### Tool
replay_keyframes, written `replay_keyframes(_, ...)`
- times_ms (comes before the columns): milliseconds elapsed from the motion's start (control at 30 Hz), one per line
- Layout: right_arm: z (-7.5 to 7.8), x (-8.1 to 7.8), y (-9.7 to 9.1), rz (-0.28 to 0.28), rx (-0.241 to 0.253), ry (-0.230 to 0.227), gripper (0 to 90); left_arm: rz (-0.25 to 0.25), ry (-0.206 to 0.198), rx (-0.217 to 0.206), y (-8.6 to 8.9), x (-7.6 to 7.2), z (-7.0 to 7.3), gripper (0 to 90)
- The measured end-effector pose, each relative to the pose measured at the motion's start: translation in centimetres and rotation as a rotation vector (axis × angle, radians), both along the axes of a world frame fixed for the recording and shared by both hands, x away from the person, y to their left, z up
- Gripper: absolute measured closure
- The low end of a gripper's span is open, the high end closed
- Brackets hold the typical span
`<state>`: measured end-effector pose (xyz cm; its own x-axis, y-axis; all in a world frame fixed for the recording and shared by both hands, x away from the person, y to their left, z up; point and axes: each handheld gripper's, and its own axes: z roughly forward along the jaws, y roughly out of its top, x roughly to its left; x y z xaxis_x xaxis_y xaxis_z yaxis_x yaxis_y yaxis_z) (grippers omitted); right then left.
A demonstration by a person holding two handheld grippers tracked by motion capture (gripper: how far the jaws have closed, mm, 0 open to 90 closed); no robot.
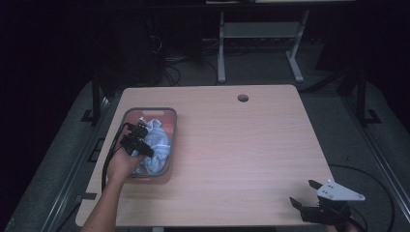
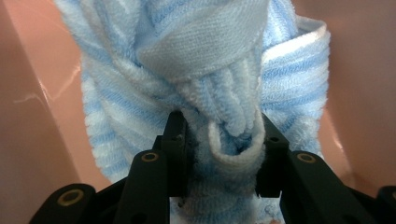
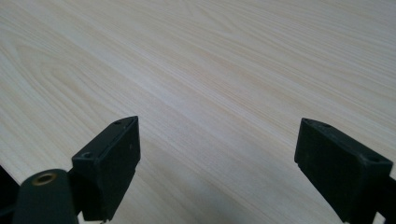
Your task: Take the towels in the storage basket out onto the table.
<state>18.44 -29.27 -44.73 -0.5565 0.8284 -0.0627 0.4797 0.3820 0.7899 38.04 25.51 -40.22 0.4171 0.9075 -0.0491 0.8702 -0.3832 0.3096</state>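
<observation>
A light-blue and white striped towel (image 1: pixel 155 145) lies bunched in a pink basket (image 1: pixel 172 126) with a grey rim, at the table's left side. My left gripper (image 1: pixel 139 136) reaches down into the basket. Seen from the left gripper view, its jaws press on a thick fold of the towel (image 2: pixel 229 135) from both sides, so my left gripper (image 2: pixel 223 140) is shut on the cloth. My right gripper (image 1: pixel 304 192) rests over the table's near right corner. Its jaws stand wide apart in the right gripper view with nothing between them, my right gripper (image 3: pixel 217 149) over bare wood.
The light wooden table (image 1: pixel 241 145) has a round cable hole (image 1: pixel 242 98) near its far edge. The legs of another desk (image 1: pixel 221 48) and loose cables stand on the dark floor behind it.
</observation>
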Motion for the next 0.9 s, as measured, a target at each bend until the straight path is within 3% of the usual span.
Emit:
replay_keyframes(67,0.0,0.0,-0.1,-0.006,0.003,0.001,13.7,0.010,-0.002,-0.020,0.3,-0.1,0.1,63.8)
replay_keyframes(167,0.0,0.1,-0.2,-0.011,0.002,-0.001,13.7,0.034,-0.037,-0.072,1.3,-0.9,1.1,63.8)
replay_keyframes(233,0.0,0.1,-0.3,-0.018,0.002,0.003,13.7,0.031,-0.047,-0.077,1.5,-1.0,1.5,63.8)
replay_keyframes(600,0.0,0.0,-0.3,-0.018,-0.001,-0.004,13.7,0.066,-0.140,-0.214,4.3,-2.8,5.0,63.8)
replay_keyframes(767,0.0,0.1,-0.3,-0.023,0.000,-0.005,13.7,0.076,-0.148,-0.264,4.5,-3.0,6.2,63.8)
replay_keyframes(900,0.0,0.1,-0.2,-0.018,-0.005,0.003,13.7,0.065,-0.178,-0.295,4.1,-3.0,7.2,63.7)
